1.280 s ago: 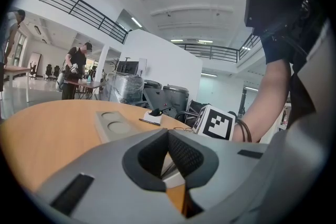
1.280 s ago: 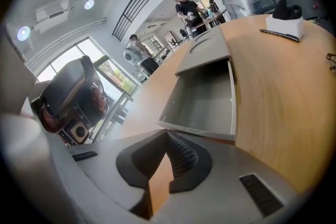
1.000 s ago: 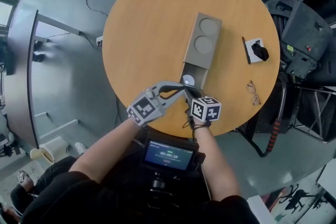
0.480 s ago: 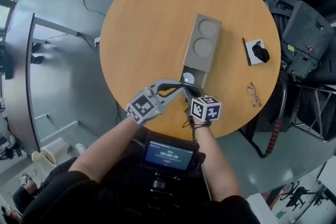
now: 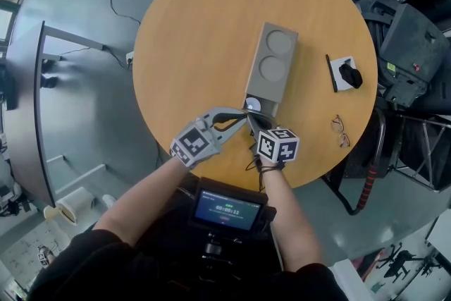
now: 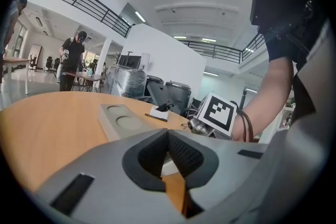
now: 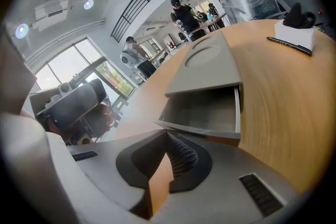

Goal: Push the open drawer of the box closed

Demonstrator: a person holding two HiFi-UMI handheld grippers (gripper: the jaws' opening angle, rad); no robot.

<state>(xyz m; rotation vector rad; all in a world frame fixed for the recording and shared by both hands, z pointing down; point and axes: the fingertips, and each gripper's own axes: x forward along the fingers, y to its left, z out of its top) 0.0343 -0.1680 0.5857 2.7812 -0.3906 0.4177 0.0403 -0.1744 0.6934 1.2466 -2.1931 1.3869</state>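
Jaws on both grippers are pressed together with nothing between them. The left gripper (image 5: 246,116) (image 6: 168,132) and the right gripper (image 5: 255,125) (image 7: 167,134) sit side by side at the near end of the box (image 5: 271,67) (image 7: 210,65). The right one's tips are at the front panel of the drawer (image 5: 259,107) (image 7: 207,110) – whether they touch it is unclear. That drawer stands partly out of the grey box, toward the person. The box lies lengthwise on the round wooden desk (image 5: 197,25), with 2 round recesses in its top. To the right, well apart, lie a pair of glasses (image 5: 340,127) and a white pad (image 5: 343,68) – a black object rests on it.
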